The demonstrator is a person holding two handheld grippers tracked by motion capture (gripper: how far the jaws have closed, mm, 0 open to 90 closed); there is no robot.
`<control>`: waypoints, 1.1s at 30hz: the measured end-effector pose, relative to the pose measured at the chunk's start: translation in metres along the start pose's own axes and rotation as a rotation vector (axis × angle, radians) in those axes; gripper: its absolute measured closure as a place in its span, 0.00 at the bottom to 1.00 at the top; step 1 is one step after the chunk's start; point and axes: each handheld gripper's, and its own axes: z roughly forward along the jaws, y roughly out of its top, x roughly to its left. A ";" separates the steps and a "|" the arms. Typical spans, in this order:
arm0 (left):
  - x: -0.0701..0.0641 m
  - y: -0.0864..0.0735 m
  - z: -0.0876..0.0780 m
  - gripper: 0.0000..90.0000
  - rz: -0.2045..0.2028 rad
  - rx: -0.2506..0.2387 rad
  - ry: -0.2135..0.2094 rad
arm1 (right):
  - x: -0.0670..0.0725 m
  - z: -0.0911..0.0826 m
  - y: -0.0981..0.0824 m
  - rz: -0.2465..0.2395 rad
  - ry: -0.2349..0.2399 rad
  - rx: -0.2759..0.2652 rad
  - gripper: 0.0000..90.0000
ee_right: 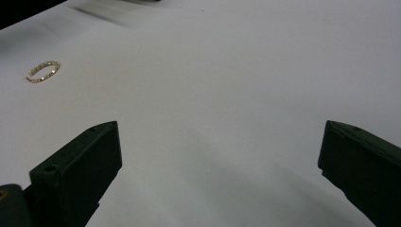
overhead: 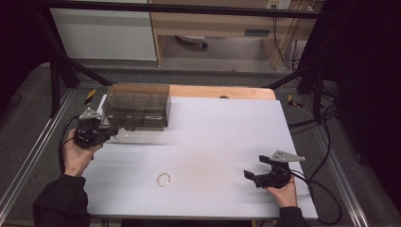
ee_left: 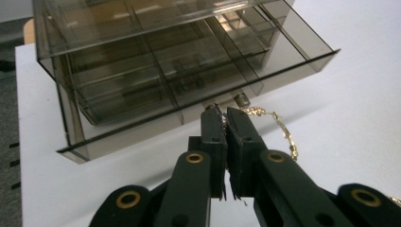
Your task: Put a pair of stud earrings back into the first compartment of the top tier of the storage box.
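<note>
A smoked clear organiser box [overhead: 137, 105] with several compartments stands at the table's far left. Just in front of it, my left gripper [overhead: 108, 134] is shut on a thin gold chain [overhead: 122, 137]. In the left gripper view the jaws press together at their tips [ee_left: 226, 114], and the gold chain [ee_left: 284, 131] trails out to the right over the white surface, close under the box [ee_left: 165, 61]. A gold ring-shaped bracelet [overhead: 163, 179] lies flat near the front middle. My right gripper [overhead: 254, 166] rests open at the front right, with nothing between its jaws [ee_right: 220, 151]. The bracelet [ee_right: 43, 71] lies well off to its left.
A white sheet [overhead: 217, 137] covers the table, with a strip of wood [overhead: 222, 91] bare at the far edge. Black frame posts stand at both sides, and cables [overhead: 326, 142] hang off the right edge.
</note>
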 end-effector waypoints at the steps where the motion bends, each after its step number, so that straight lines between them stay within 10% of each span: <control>1: 0.002 0.002 -0.001 0.95 -0.002 0.001 0.006 | 0.000 0.000 0.000 -0.001 0.000 0.000 0.01; 33: 0.048 0.027 0.020 0.95 -0.062 0.015 0.098 | 0.000 0.000 0.000 -0.006 -0.004 0.002 0.01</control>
